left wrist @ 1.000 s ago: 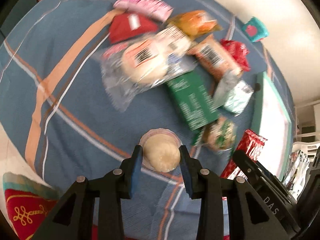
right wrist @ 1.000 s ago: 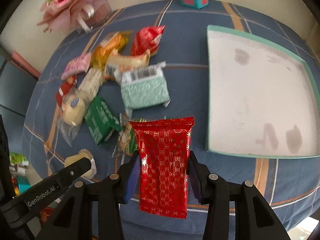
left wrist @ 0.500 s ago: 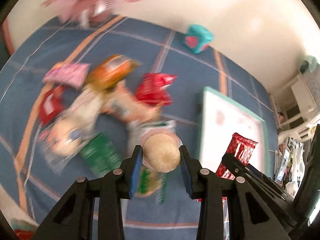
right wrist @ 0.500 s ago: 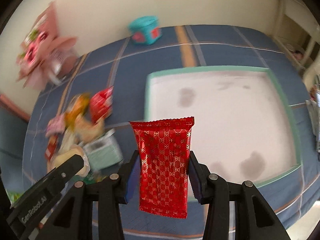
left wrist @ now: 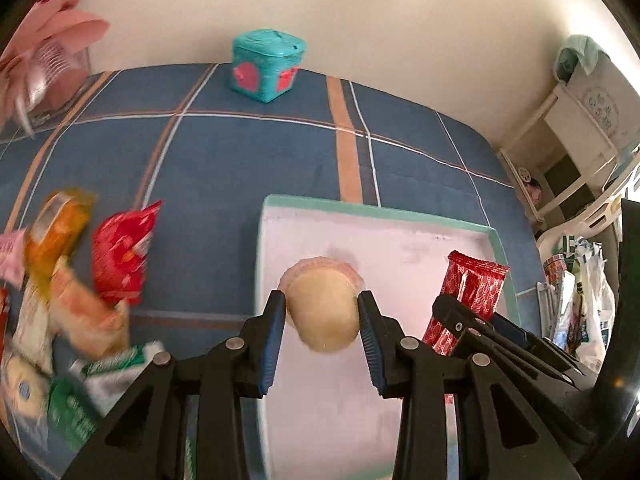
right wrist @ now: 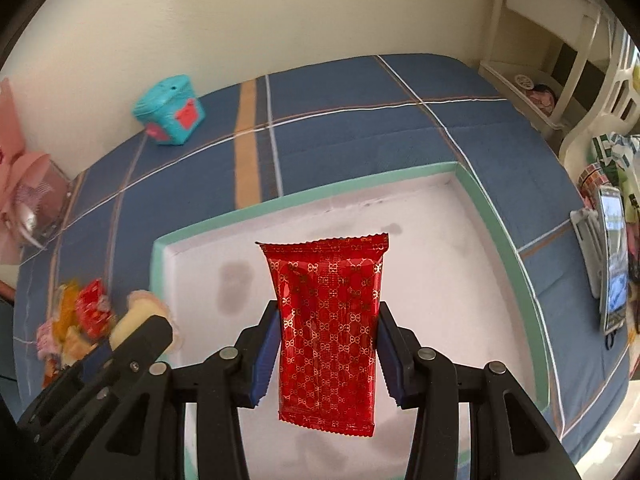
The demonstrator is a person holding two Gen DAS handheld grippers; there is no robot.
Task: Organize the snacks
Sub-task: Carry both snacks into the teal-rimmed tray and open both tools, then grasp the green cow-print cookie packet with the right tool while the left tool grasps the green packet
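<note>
My left gripper [left wrist: 322, 312] is shut on a round pale bun in clear wrap [left wrist: 322, 312] and holds it above the near left part of the white tray with a green rim [left wrist: 376, 212]. My right gripper [right wrist: 327, 332] is shut on a red gold-patterned snack packet [right wrist: 328, 328], held upright over the tray [right wrist: 496, 216]. The packet also shows in the left wrist view [left wrist: 472, 288], and the bun in the right wrist view [right wrist: 136, 316]. A pile of loose snacks [left wrist: 116, 256] lies left of the tray.
A teal box with pink hearts [left wrist: 267, 65] stands at the back by the wall. A pink flower bundle [left wrist: 44, 60] is at the far left. White shelves [left wrist: 580, 128] and clutter stand beyond the right edge. A phone [right wrist: 614, 264] lies at the right.
Both grippers have swung right from over the snack pile to over the tray, carrying the bun and the red packet. The grips are unchanged.
</note>
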